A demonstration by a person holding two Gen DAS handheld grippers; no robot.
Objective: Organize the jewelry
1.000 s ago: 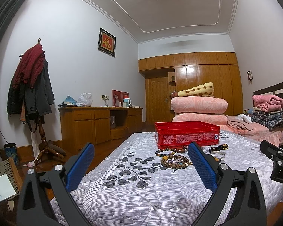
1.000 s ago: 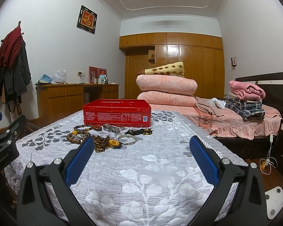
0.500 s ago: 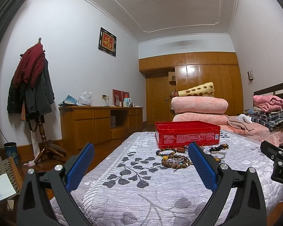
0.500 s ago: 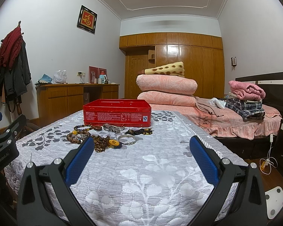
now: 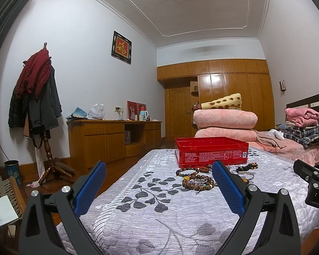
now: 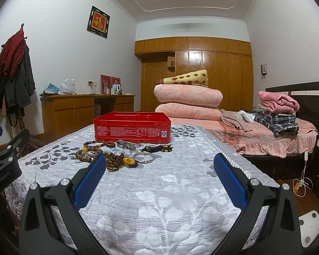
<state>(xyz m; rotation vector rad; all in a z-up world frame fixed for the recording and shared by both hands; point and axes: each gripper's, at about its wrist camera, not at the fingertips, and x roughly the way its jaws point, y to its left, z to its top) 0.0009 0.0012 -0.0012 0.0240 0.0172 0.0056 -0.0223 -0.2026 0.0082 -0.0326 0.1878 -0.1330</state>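
Note:
A red tin box (image 6: 132, 130) (image 5: 210, 152) stands open on the grey leaf-patterned bedspread (image 6: 170, 191). In front of it lies a heap of jewelry: several bead bracelets (image 6: 91, 155) (image 5: 198, 182), a silver bangle (image 6: 143, 156), a dark bead strand (image 6: 158, 148) and an orange pendant (image 6: 128, 162). My right gripper (image 6: 159, 170) hovers open over the bedspread, short of the heap. My left gripper (image 5: 159, 174) is open too, nearer the bed's left edge, and its right finger hides part of the heap. Neither holds anything.
Folded pink quilts (image 6: 188, 99) and stacked clothes (image 6: 276, 114) sit on the pink bed behind. A wooden desk (image 5: 112, 140) and a coat rack (image 5: 38, 106) line the left wall. A white scale (image 6: 310, 229) lies on the floor at right.

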